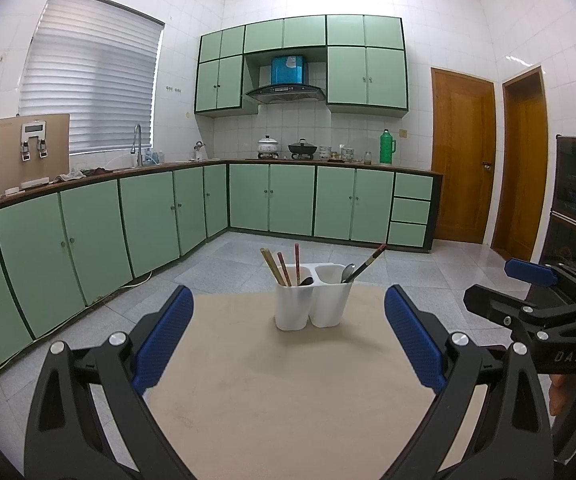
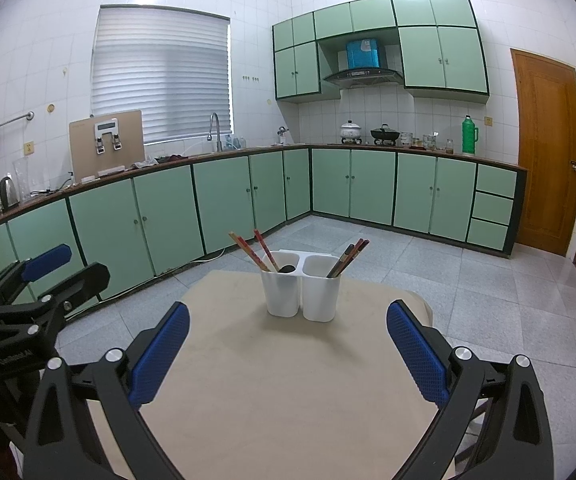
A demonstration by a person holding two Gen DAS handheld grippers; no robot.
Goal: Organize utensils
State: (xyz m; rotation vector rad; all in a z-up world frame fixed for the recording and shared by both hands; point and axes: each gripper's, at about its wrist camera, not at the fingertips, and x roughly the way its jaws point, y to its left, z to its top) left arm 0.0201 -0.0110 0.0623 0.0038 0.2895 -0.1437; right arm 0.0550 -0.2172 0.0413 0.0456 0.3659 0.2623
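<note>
Both-wise, left gripper [image 1: 288, 336] and right gripper [image 2: 288, 344] gaped wide, empty, above the beige table [image 1: 279, 392]. Only the left view showed a metal spoon [image 1: 347, 273] in the white two-cup plastic holder [image 1: 312, 298].

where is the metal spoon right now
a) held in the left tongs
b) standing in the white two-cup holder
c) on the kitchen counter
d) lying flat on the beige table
b: the silver metal spoon stands in the right cup of the white plastic two-compartment holder, beside dark chopsticks.
</note>
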